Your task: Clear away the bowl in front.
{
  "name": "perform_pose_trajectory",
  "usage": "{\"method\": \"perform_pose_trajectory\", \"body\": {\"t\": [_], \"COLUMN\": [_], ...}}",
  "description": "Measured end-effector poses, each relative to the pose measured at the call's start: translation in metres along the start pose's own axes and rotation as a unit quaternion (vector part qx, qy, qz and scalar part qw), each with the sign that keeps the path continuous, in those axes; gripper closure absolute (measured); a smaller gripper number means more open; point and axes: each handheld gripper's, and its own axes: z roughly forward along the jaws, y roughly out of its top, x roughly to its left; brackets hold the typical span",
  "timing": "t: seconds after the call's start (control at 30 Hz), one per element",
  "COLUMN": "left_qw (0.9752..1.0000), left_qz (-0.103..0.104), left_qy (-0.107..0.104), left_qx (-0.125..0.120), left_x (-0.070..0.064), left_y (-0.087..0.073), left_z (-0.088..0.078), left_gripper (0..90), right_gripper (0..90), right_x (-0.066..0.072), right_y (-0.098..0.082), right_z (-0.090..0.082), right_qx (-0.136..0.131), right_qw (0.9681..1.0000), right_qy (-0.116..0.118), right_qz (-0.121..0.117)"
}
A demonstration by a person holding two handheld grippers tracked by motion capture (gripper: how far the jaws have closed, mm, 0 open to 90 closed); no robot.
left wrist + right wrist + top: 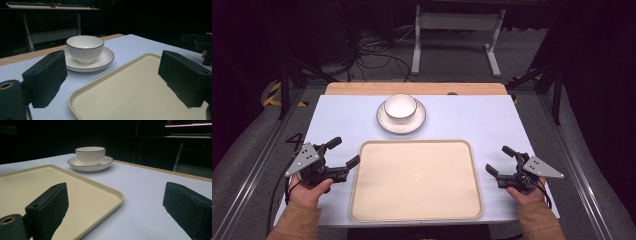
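One cream tray [417, 180] lies flat at the near centre of the table [472, 120], rectangular with rounded corners and a low raised rim; its surface is bare and matte. In the left gripper view the tray [140, 92] runs from the lower centre toward 2 o'clock, and in the right gripper view the tray [50, 187] fills the left half, its near corner rounded. The left gripper [343, 152] sits at 9 o'clock of the tray, just beside its left edge, held by the person's left hand [309, 190]; its jaws are spread wide with nothing between them. The right gripper [500, 160] sits at 3 o'clock of the tray, just beside its right edge, held by the right hand [527, 195]; its jaws are likewise spread and hold nothing. At 12 o'clock of the tray, near its far edge but apart from it, a white bowl [400, 106] with a thin dark rim line and ribbed sides stands upright on a white saucer [387, 122] with the same dark edging. Nothing lies between either gripper and the tray. A strip of bare wood [362, 88] borders the pale table cover at the far side. Beyond the table, at 12 o'clock, cables [372, 55] lie on the grey floor beside a white desk frame [457, 22].
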Motion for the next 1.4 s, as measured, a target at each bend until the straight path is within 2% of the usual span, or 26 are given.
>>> {"method": "perform_pose_trajectory", "body": {"t": [0.23,0.37,0.5,0.6,0.8,1.03,1.23,1.4], "left_qw": [0.9999,0.9999,0.9992,0.9992,0.9997,0.9996,0.9995,0.9994], "left_qz": [0.013,0.015,0.013,0.020,0.013,0.013,0.009,0.015], "left_qy": [-0.002,-0.003,-0.036,-0.031,-0.022,-0.025,-0.029,-0.030], "left_qx": [-0.004,-0.001,0.014,0.010,-0.004,-0.006,-0.003,0.001], "left_x": [-0.001,-0.001,-0.002,-0.003,-0.001,0.003,0.009,0.013], "left_y": [0.015,0.023,0.034,0.040,0.046,0.057,0.063,0.067], "left_z": [0.002,0.003,0.004,0.007,0.012,0.023,0.041,0.056], "left_gripper": [8.9,8.9,8.9,8.9,8.0,8.8,8.0,7.0], "right_gripper": [6.1,6.2,6.3,6.5,6.5,6.5,6.5,6.7], "right_x": [-0.001,-0.001,-0.001,-0.001,-0.001,-0.001,-0.001,-0.001], "right_y": [0.000,0.000,0.000,0.000,0.000,0.000,0.000,0.000], "right_z": [0.000,0.000,0.000,0.000,0.000,0.000,0.000,0.000], "right_qx": [-0.002,-0.002,-0.002,-0.002,-0.002,-0.002,-0.001,-0.002], "right_qw": [1.0000,1.0000,1.0000,1.0000,1.0000,1.0000,1.0000,1.0000], "right_qy": [0.000,0.000,0.000,0.000,-0.001,-0.001,-0.001,-0.001], "right_qz": [0.005,0.005,0.005,0.008,0.005,0.006,0.006,0.004]}}
